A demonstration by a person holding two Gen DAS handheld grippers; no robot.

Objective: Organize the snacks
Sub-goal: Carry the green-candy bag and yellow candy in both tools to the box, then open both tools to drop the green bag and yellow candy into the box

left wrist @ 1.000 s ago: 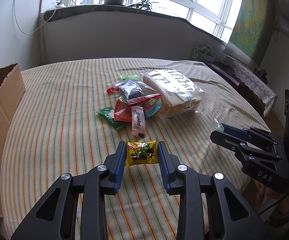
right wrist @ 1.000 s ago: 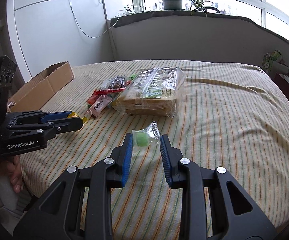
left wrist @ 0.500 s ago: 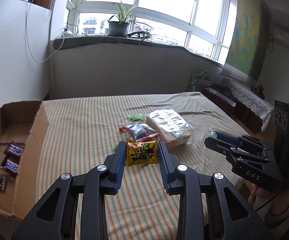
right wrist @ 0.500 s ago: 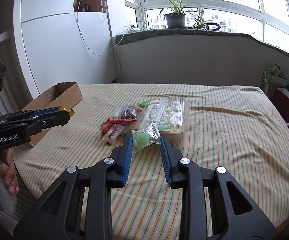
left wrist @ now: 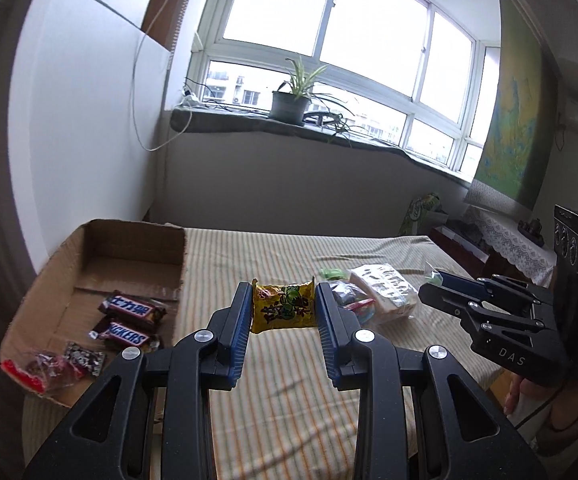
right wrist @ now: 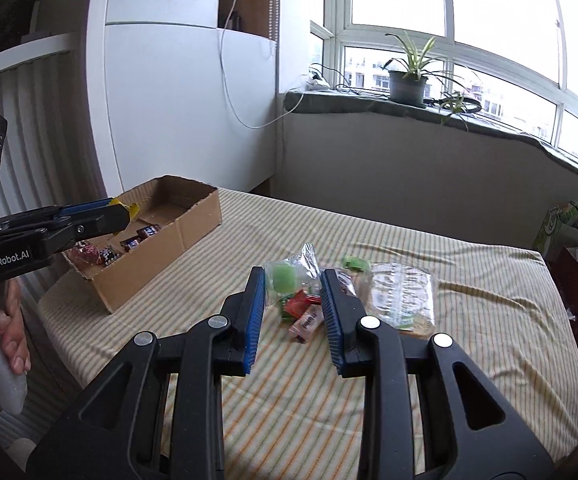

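My left gripper (left wrist: 283, 307) is shut on a yellow snack packet (left wrist: 283, 309) and holds it above the striped table, just right of the cardboard box (left wrist: 137, 251). In the box lie chocolate bars (left wrist: 132, 311) and small dark and red packets (left wrist: 55, 366). My right gripper (right wrist: 293, 285) is shut on a clear wrapper with a green sweet (right wrist: 283, 277), held above the snack pile (right wrist: 305, 312). That pile sits beside a clear bag of bread (right wrist: 403, 294). The right gripper (left wrist: 433, 280) also shows at the right of the left wrist view. The left gripper (right wrist: 127, 213) appears over the box (right wrist: 161, 256) in the right wrist view.
The table wears a striped cloth (left wrist: 289, 392) and stands below a window sill with a potted plant (left wrist: 291, 100). A white wall unit (right wrist: 185, 104) stands behind the box. A low cabinet with a lace cover (left wrist: 505, 240) stands to the right. A person's hand (right wrist: 7, 336) grips the left handle.
Both grippers have risen from the table with their packets and swung left. The cardboard box and its contents have come into full view. The snack pile now lies farther below.
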